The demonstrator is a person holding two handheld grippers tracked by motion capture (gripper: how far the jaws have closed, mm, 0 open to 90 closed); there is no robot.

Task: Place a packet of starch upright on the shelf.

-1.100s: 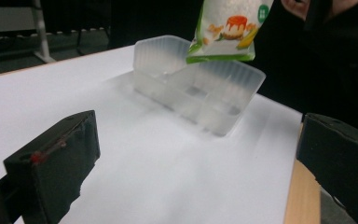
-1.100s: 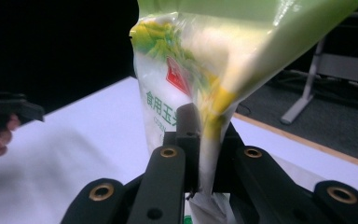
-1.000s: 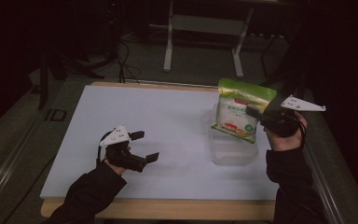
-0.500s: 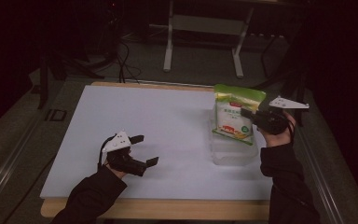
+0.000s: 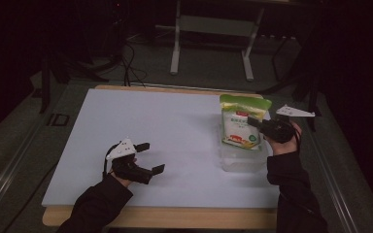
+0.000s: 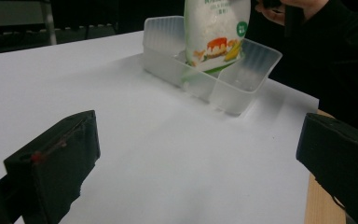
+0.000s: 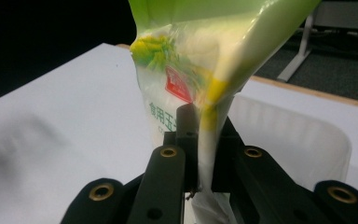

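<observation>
Pouch: we see a green-topped, white plastic food pouch (image 5: 242,124) with a red label and a printed cake picture, standing roughly upright with its lower end inside the bin, on the right half of the worktop.
Pouch, close up: in the left claw view the pouch (image 6: 214,32) dips into the nearer compartment of the bin; we cannot tell whether its bottom touches the floor of it.
Bin: we see a clear, rectangular plastic bin (image 5: 243,162) resting on the white sheet, with a divider across it that makes two compartments (image 6: 242,77).
Right claw: our right claw (image 5: 253,124) is clamped on the pouch's side edge, the two black jaws pressed together with the film pinched between them (image 7: 200,140).
Right hand: the hand (image 5: 284,133) in a dark sleeve holds that claw just right of the bin, with the grey three-cornered plate (image 5: 295,112) on top.
Left claw: our left claw (image 5: 150,158) sits low over the near left part of the worktop, well apart from the bin, its jaws spread wide and gripping nothing.
Worktop: a wooden worktop (image 5: 175,218) covered by a large white sheet (image 5: 150,121).
Beyond: a metal table frame (image 5: 209,43) and cables on the dark floor.
</observation>
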